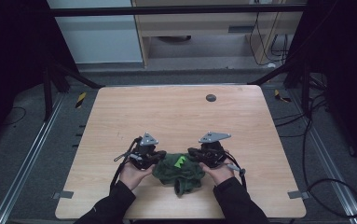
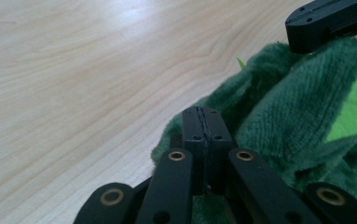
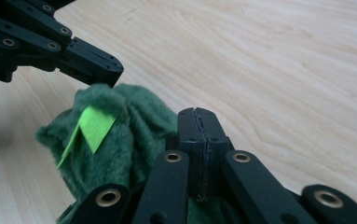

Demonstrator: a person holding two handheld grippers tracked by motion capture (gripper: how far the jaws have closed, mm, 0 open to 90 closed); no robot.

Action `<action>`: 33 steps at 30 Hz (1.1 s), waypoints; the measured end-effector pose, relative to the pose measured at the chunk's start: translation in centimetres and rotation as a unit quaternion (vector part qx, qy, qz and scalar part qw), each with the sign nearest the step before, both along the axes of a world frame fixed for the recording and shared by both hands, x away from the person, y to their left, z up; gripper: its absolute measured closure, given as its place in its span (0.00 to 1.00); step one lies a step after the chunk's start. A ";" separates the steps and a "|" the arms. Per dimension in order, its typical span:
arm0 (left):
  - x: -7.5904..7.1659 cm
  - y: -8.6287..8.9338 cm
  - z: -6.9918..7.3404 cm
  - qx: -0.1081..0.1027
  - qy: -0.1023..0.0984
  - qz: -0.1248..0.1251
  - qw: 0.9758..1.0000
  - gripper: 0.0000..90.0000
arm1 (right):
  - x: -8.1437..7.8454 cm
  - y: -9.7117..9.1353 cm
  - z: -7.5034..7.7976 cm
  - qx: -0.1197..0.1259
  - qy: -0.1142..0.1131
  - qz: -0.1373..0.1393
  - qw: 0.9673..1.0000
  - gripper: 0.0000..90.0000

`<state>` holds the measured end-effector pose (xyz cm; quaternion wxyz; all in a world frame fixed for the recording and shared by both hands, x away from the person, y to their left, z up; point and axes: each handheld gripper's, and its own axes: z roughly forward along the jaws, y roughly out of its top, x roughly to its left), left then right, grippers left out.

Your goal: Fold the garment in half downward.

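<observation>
Near the counter's (image 1: pixel 176 112) front edge, a crumpled green plush cloth (image 1: pixel 178 171) is lying between the left gripper (image 1: pixel 160 154) and right gripper (image 1: pixel 191 152), both sitting with jaws closed against it.

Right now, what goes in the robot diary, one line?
left gripper: shut | right gripper: shut | green cloth: bunched between both | table: wooden

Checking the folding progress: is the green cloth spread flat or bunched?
Bunched: the green cloth sits as a crumpled heap between both grippers.
</observation>
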<state>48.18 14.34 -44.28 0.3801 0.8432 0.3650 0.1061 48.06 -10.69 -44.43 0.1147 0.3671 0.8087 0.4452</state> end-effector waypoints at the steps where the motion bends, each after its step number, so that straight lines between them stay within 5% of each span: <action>1: -0.1 0.0 0.0 -0.002 0.002 -0.003 1.000 1.00 | -0.1 0.1 -0.1 0.000 0.003 0.004 1.000 1.00; 16: -3.1 0.0 0.3 -0.002 0.006 -0.050 0.999 1.00 | -2.8 0.2 -0.5 -0.006 0.011 0.040 0.999 0.99; 33: -6.0 -0.5 -0.3 0.003 0.017 -0.086 0.996 1.00 | -4.9 -0.2 -0.8 -0.003 0.021 0.050 0.999 0.99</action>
